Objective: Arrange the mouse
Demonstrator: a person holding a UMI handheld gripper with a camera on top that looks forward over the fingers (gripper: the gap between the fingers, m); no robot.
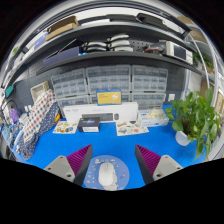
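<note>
— Noting the risk first: we find the gripper [107, 166] spread wide, its pink-purple pads [79, 158] well apart and holding nothing. The mouse [107, 175] lies low between the fingers, with a gap on either side, on what appears to be a pale round mat [121, 181] on the blue table [115, 140].

— What do we judge could fail?

— We see a smooth, rounded, white shell, likely hard plastic. In our judgement, pads closing on that curved back could squeeze it forward or let it twist, especially if they meet it off-centre. A slick shell on a smooth mat may also skid.

— Surroundings?

— We record a leafy green plant [195, 118] in a pale pot beside the far right of the table, trays [132, 127] of small items and a white box [99, 113] along the far edge, and shelving [105, 83] with drawers behind. All stand well beyond the fingers. We cannot tell whether the mouse has a cable.
</note>
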